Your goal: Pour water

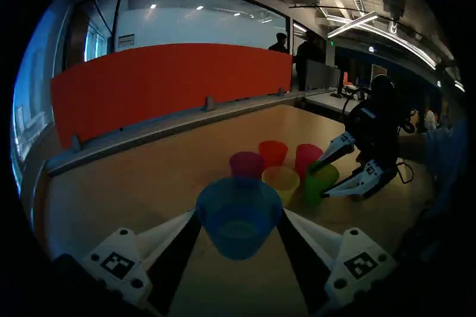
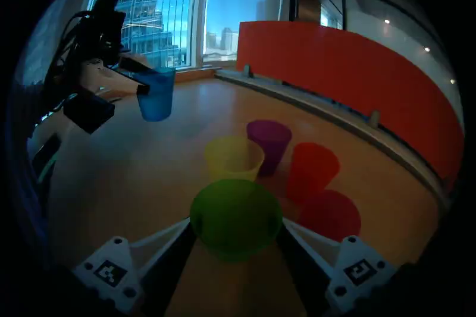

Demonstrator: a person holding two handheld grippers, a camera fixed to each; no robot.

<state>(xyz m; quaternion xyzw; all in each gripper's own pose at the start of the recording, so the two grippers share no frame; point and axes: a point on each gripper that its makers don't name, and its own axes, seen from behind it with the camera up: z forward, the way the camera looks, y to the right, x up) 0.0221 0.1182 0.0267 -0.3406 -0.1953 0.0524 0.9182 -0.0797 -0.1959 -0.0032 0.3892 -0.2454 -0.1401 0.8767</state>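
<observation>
Grips blue cup [image 1: 239, 216] w/ left gripper [image 1: 238, 225], both fingers tight on its sides, mouth up, approx. level. Holds it, per right gripper view, raised off the table [image 1: 137, 186], up at far left, well apart from the other cups, w/ gripper body & cabling behind. Pinches green cup [image 2: 236, 219] w/ right gripper [image 2: 236, 231], one finger pressed on each side, cup upright; cannot tell if base rests on the wood or sits just above it. Brings right gripper in from the right side, per left gripper view, fingers angled down-left toward the cluster. Sets green cup at the cluster's edge nearest that gripper: just beside yellow cup [image 2: 233, 158], w/ red cup [image 2: 329, 215] near on the other side. Shows purple cup [image 2: 269, 138] & orange cup [image 2: 311, 168] farther back, close together, all upright. Has bare wood between blue cup & cluster, plus wide open tabletop to the left in left gripper view. Meets far table edge at a low rail under the orange partition [image 1: 166, 85]; windows [image 2: 154, 13] beyond the blue cup in right gripper view.
</observation>
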